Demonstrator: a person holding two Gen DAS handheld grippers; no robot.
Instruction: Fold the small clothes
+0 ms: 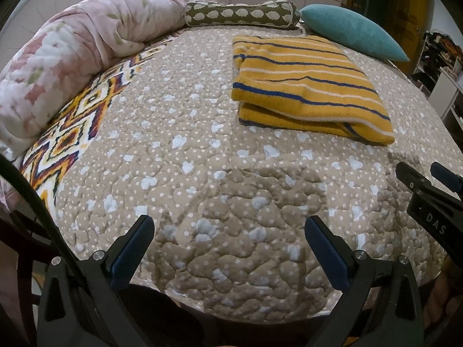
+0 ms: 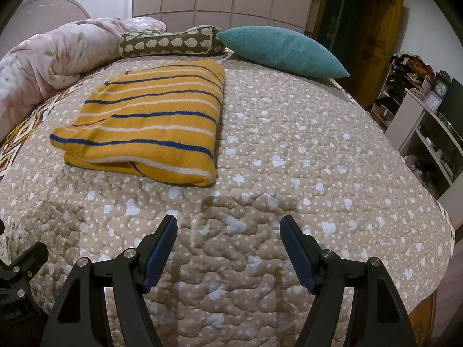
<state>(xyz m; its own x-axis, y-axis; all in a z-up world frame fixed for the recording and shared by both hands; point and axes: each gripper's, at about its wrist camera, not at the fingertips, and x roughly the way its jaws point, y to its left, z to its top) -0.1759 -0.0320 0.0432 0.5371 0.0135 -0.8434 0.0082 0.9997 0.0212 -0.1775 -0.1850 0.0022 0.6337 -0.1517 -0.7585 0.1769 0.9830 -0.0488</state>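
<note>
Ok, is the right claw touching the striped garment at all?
Apart. The right wrist view shows the right claw open over bare quilt, with a clear strip of quilt between its tips and the folded yellow striped garment.

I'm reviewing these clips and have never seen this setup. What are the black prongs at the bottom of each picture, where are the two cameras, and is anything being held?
There is no robot: a person carries a hand-held gripper in each hand, each with a fisheye camera looking forward along its two fingers. The left wrist view shows the left hand-held gripper, jaws wide apart and empty; the right hand-held gripper is likewise open and empty. Both hover over a beige quilted bedspread. On it lies a folded yellow striped garment, touched by neither. Behind it sit a teal cushion, an olive patterned bolster and a rolled pink floral blanket.
</note>
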